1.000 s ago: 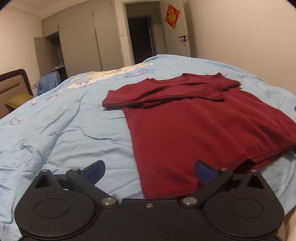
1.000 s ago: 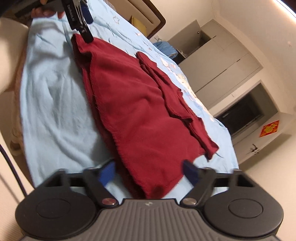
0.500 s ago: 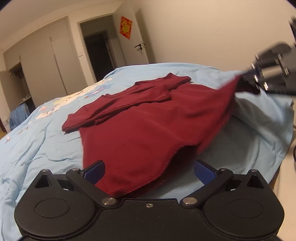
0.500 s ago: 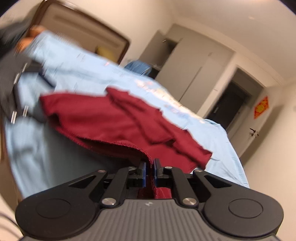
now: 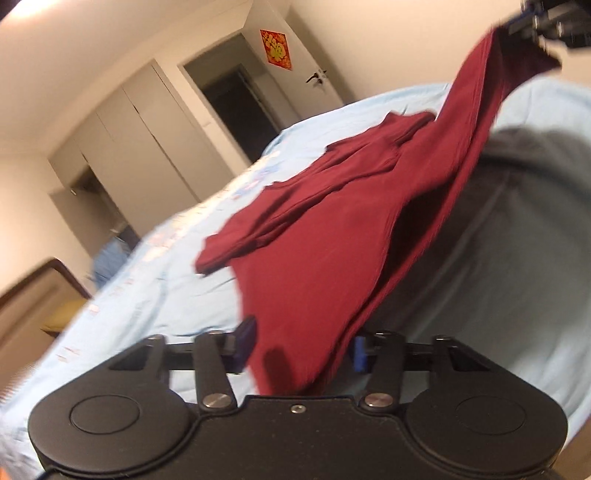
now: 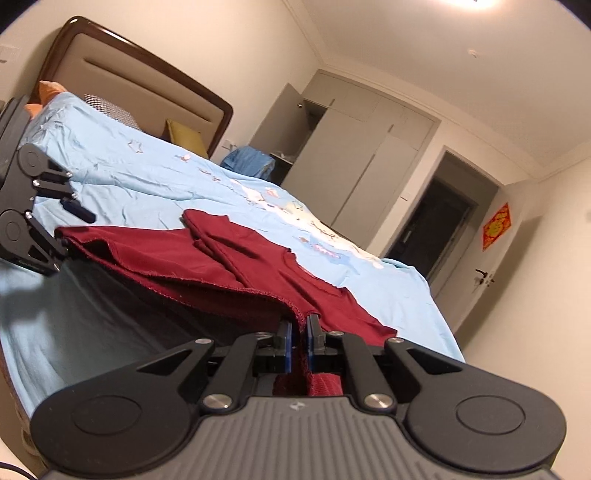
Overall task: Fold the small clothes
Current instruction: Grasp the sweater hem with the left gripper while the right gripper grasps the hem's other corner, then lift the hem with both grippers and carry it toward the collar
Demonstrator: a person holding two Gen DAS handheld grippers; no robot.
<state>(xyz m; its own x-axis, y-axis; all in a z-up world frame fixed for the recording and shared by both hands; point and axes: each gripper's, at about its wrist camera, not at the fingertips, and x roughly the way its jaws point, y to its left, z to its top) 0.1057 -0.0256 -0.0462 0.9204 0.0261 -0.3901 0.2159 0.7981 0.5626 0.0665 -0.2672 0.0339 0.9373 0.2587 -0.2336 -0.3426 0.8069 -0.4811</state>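
A dark red shirt lies on the light blue bed with its sleeves folded across the chest. My right gripper is shut on one hem corner of the shirt and holds it off the bed. In the left wrist view that gripper is high at the top right, pulling the cloth up. My left gripper has its jaws half closed, with the other hem corner draped between the blue pads, which stand apart. From the right wrist view, the left gripper is at the far left.
A brown headboard and a yellow pillow are at the head of the bed. Blue clothes lie beyond it. Grey wardrobes and a dark doorway line the far wall.
My right gripper shut on the hem corner and lifted it. My left gripper's jaws narrowed around the other corner, and the near hem rose off the bed.
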